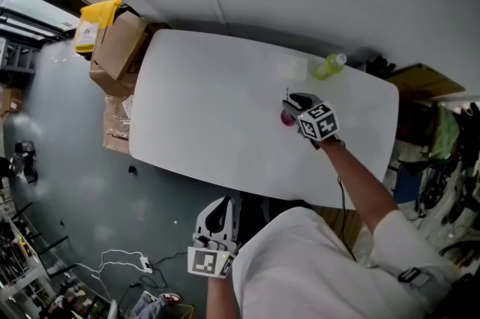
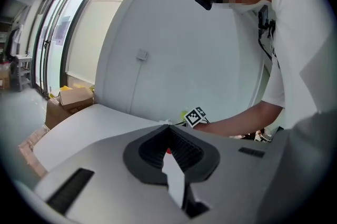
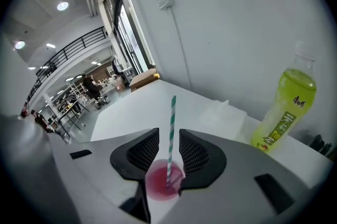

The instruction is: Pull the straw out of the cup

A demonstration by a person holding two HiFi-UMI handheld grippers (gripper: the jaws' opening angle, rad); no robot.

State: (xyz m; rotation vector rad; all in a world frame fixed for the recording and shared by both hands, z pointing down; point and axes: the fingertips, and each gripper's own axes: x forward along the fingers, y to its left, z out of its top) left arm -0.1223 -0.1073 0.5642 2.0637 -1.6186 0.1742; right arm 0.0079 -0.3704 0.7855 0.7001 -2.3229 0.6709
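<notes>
A pink cup stands on the white table with a green-and-white striped straw upright in it. My right gripper is open, its jaws on either side of the straw just above the cup's rim, and the pads do not touch the straw. In the head view the right gripper hovers over the cup at the table's right. My left gripper is held off the table's near edge, away from the cup. Its jaws are shut with nothing between them.
A green drink bottle stands right of the cup near the wall; it also shows in the head view as the bottle. A white folded tissue lies beside it. Cardboard boxes and a yellow container sit off the table's left end.
</notes>
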